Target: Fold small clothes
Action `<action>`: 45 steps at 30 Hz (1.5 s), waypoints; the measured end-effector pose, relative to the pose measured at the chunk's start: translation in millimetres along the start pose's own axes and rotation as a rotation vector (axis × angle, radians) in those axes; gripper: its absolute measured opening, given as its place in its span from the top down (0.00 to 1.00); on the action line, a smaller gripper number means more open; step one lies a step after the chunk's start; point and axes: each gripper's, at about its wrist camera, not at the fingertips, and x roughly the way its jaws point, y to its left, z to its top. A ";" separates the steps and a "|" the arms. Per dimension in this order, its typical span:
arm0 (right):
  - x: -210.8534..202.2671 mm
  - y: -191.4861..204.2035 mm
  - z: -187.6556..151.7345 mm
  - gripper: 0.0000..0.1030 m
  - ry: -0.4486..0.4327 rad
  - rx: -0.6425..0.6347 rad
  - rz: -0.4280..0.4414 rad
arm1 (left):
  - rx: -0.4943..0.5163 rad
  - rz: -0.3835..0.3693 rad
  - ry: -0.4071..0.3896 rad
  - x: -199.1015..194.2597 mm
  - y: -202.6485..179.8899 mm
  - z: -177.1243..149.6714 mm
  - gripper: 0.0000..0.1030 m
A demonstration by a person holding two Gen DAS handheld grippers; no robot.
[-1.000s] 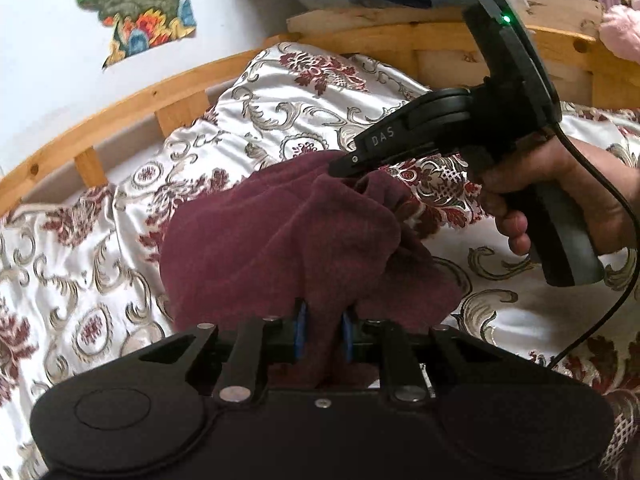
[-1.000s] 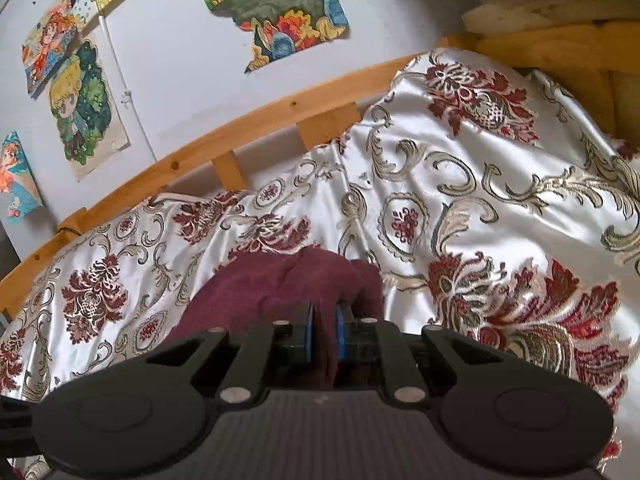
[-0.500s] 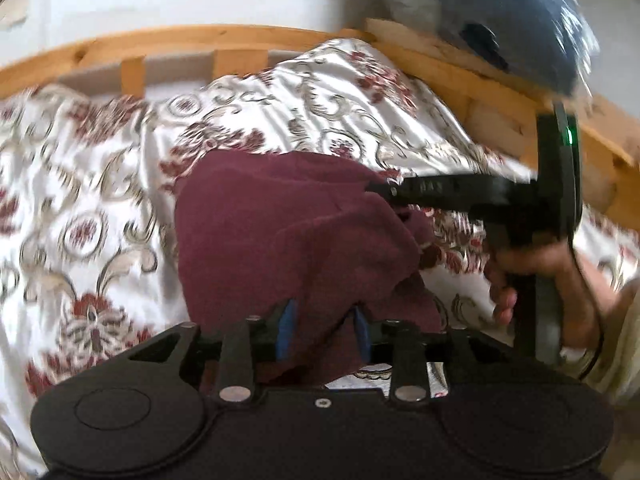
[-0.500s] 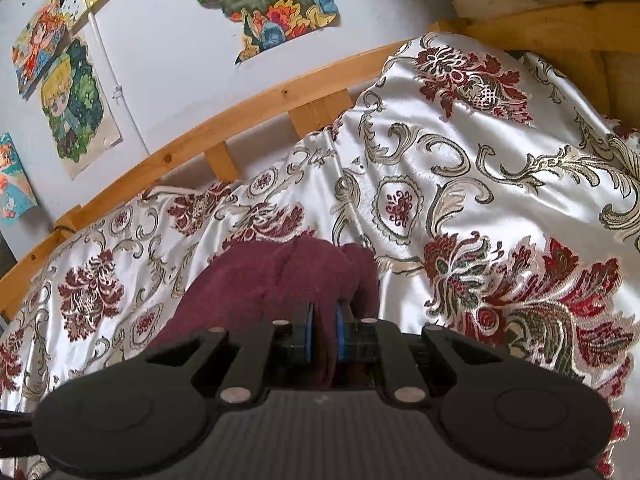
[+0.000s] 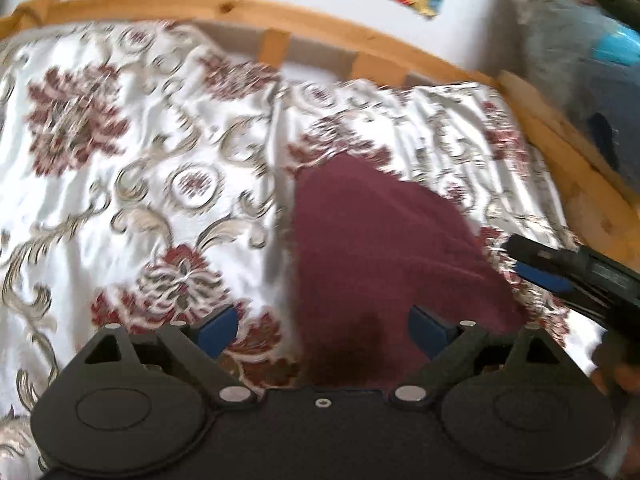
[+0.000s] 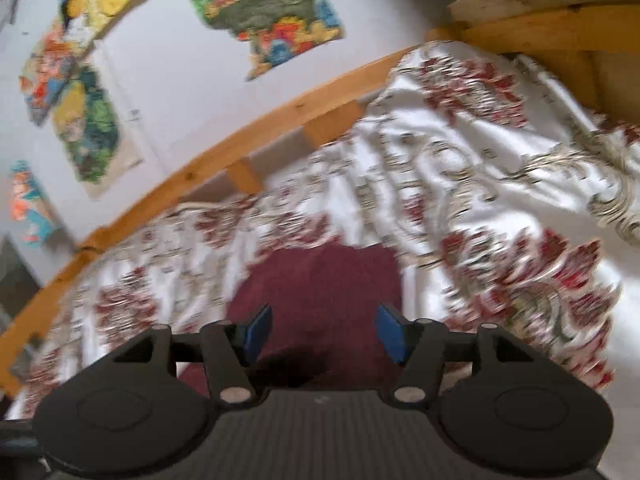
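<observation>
A dark maroon cloth (image 5: 376,248) lies folded and flat on the patterned bedspread (image 5: 120,184). My left gripper (image 5: 322,326) is open and empty, just above the cloth's near edge. My right gripper (image 6: 324,334) is open and empty over the same cloth (image 6: 324,288). The right gripper also shows in the left wrist view (image 5: 560,276), at the cloth's right side, with a blue pad visible.
A wooden bed rail (image 5: 320,28) curves along the back, with a white wall and colourful posters (image 6: 260,12) behind. A blue-grey bundle (image 5: 600,72) sits at the far right corner. The satin bedspread (image 6: 520,200) spreads around the cloth.
Both grippers were shut on the maroon cloth; both have opened and let it go. The cloth now lies flat on the bed. Both views are blurred from motion.
</observation>
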 end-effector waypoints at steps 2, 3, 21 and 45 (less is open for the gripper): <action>-3.8 13.5 -2.7 0.51 0.029 -0.036 0.014 | -0.033 0.014 0.022 5.0 5.7 1.0 0.10; -4.8 19.7 -5.2 0.64 0.046 -0.057 0.014 | -0.053 0.017 0.033 7.0 8.7 0.9 0.10; -29.2 36.7 -61.1 0.94 0.219 -0.203 -0.085 | -0.027 -0.007 0.111 34.7 3.4 -5.3 0.07; 70.9 -58.4 19.7 0.63 -0.036 0.036 -0.086 | 0.061 -0.023 0.138 50.9 -1.6 -18.2 0.06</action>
